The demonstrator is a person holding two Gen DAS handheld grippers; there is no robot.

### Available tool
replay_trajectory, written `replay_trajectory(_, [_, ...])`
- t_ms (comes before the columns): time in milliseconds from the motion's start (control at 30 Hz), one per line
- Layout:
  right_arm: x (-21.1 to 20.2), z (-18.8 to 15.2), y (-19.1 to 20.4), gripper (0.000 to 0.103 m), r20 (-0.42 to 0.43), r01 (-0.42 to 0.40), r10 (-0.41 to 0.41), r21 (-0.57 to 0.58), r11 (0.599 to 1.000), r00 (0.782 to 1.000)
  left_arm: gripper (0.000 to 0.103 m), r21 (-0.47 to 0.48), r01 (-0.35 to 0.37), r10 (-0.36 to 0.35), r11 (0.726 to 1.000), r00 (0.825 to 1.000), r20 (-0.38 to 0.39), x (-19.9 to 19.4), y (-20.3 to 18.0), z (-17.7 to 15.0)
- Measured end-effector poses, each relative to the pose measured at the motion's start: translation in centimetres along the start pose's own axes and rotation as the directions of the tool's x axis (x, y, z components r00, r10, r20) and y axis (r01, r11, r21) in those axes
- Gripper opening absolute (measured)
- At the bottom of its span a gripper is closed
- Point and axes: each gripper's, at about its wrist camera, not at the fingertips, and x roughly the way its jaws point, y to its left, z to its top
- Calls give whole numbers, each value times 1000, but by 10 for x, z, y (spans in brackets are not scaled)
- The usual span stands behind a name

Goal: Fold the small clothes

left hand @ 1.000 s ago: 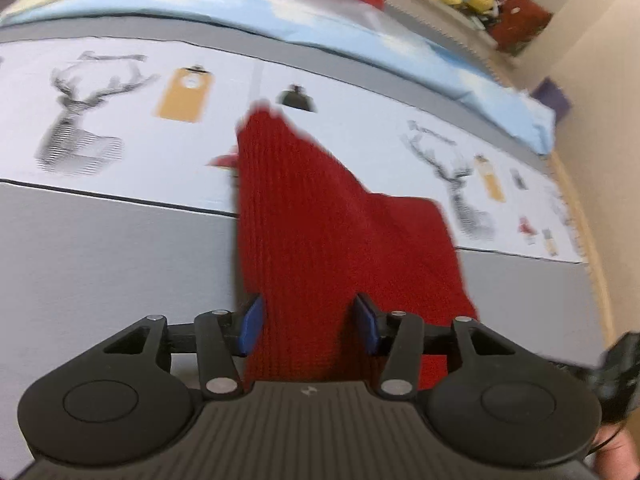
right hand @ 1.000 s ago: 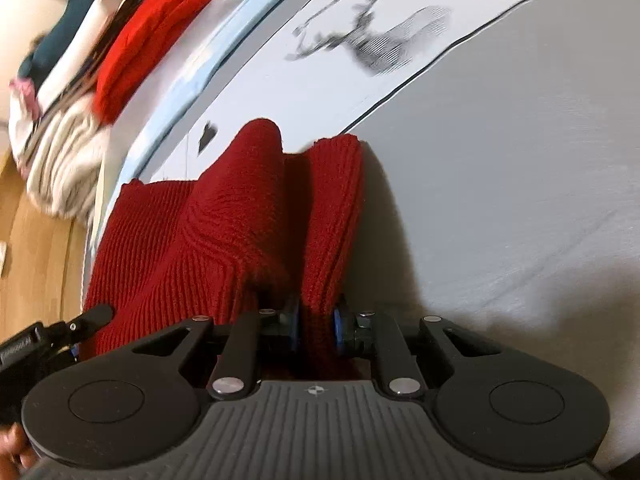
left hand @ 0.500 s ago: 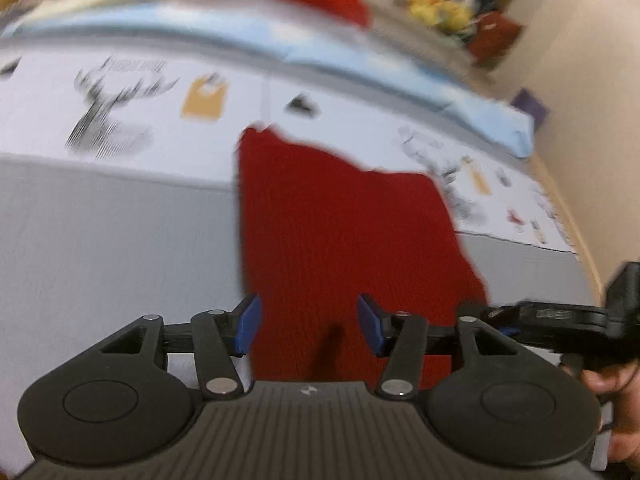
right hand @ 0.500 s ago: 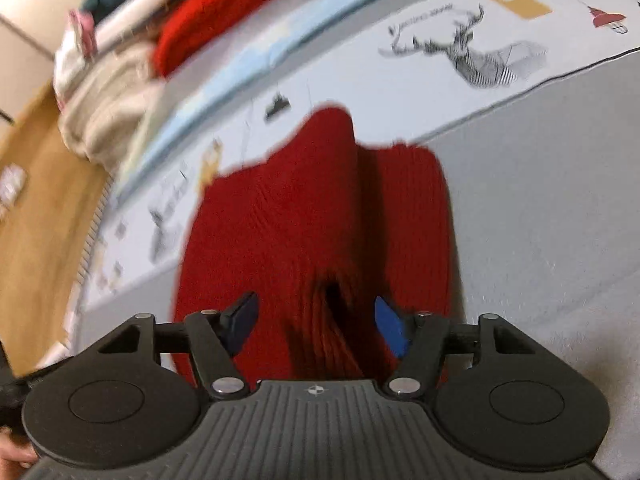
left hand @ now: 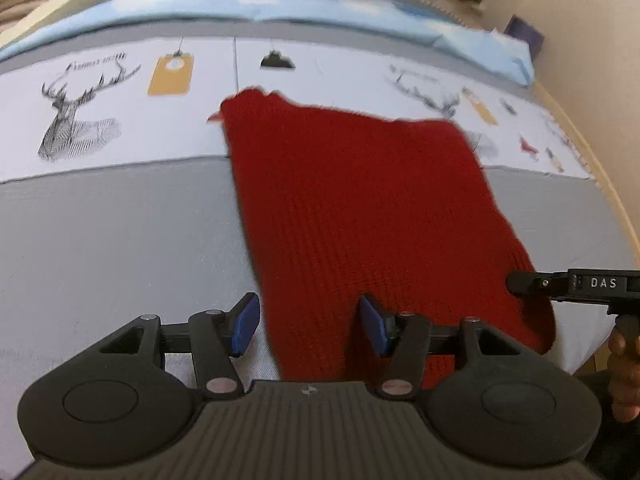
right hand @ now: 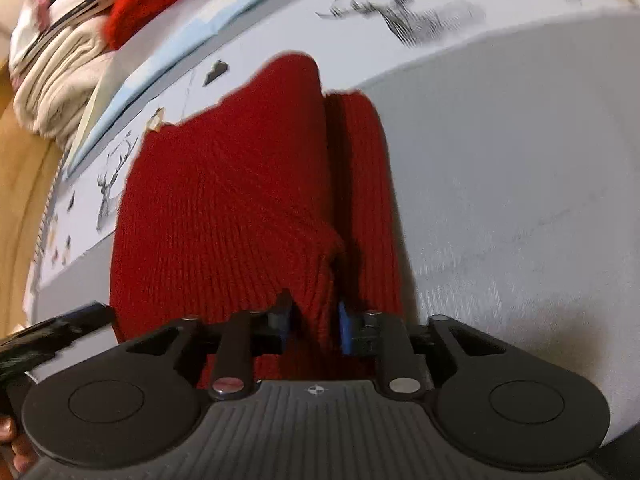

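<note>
Red knit garment (left hand: 360, 208) lies flat on a grey bedcover (left hand: 120, 240), its far end reaching onto a white printed band with deer heads and tags (left hand: 80, 120). Left gripper (left hand: 308, 326): jaws stand well apart, blue pads (left hand: 244, 324) on either side of the garment's near-left edge; the left pad sits over bare grey cover just outside that edge, the right pad over the knit. Neither pad presses the fabric; nothing is clamped. Right gripper (right hand: 314, 326): jaws are narrow and closing, with a raised ridge of the red knit between the blue pads (right hand: 344, 330). The pads sit just beside or against the fold; contact cannot be told for certain, as the fabric hides the inner faces. In the right wrist view the garment (right hand: 224, 200) shows a folded flap lying over its body, with a long narrow strip running beside it on the right. The right gripper also shows at the right edge of the left wrist view (left hand: 560, 286), at the garment's near-right corner, with a hand (left hand: 624, 376) behind it. A pile of folded textiles (right hand: 60, 64) sits at the far edge of the bed, pale cloth with a red piece on top. Light blue sheet (left hand: 280, 12) runs along behind the printed band.
</note>
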Motion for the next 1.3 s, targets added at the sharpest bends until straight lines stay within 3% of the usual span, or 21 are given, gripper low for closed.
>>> replay_trajectory(33, [-6, 0, 5, 45, 29, 12, -11, -18, 1000, 1000, 61, 8, 14, -15, 1000, 1000, 21, -4, -1, 0])
replay_trajectory(133, [-25, -4, 16, 43, 89, 17, -10, -75, 997, 996, 63, 54, -22, 23, 998, 999, -33, 7, -5, -5])
replay_trajectory(200, [-12, -9, 17, 44, 41, 71, -65, -146, 987, 997, 69, 81, -57, 67, 995, 989, -129, 28, -7, -12])
replay_trajectory(233, [-1, -11, 17, 50, 2, 110, -111, -176, 978, 994, 69, 93, -64, 76, 994, 990, -122, 28, -9, -13])
replay_trajectory(333, [7, -12, 19, 48, -15, 148, -154, -206, 967, 988, 71, 145, -102, 107, 984, 994, -29, 8, -18, -13])
replay_trajectory(400, [-14, -11, 28, 48, 65, 154, -142, -226, 962, 988, 80, 159, -141, 133, 977, 989, 57, -16, -27, -17])
replay_trajectory(433, [-33, -13, 35, 52, 145, 167, -134, -245, 955, 980, 86, 148, -158, 145, 976, 985, 96, -28, -30, -19])
replay_trajectory(567, [-88, -36, 56, 72, 347, 215, -110, -281, 935, 931, 90, 89, -203, 179, 975, 957, 226, -77, -45, -44])
replay_trajectory(633, [-106, -52, 60, 81, 399, 214, -88, -283, 935, 913, 91, 73, -216, 186, 974, 937, 295, -101, -60, -61])
replay_trajectory(733, [-127, -84, 64, 84, 446, 210, -67, -281, 937, 893, 93, 49, -236, 205, 971, 918, 340, -130, -80, -91])
replay_trajectory(867, [-143, -127, 65, 86, 484, 219, -57, -285, 933, 873, 93, 1, -225, 212, 974, 922, 324, -143, -98, -127])
replay_trajectory(1000, [-140, -151, 67, 87, 453, 216, -66, -287, 933, 889, 93, 5, -209, 199, 978, 938, 283, -141, -103, -153])
replay_trajectory(1200, [-141, -160, 80, 90, 463, 230, -54, -334, 914, 885, 93, -52, -235, 240, 971, 932, 273, -137, -96, -155])
replay_trajectory(1300, [-134, -161, 78, 90, 442, 244, -89, -307, 920, 893, 93, -82, -227, 241, 970, 935, 260, -135, -90, -157])
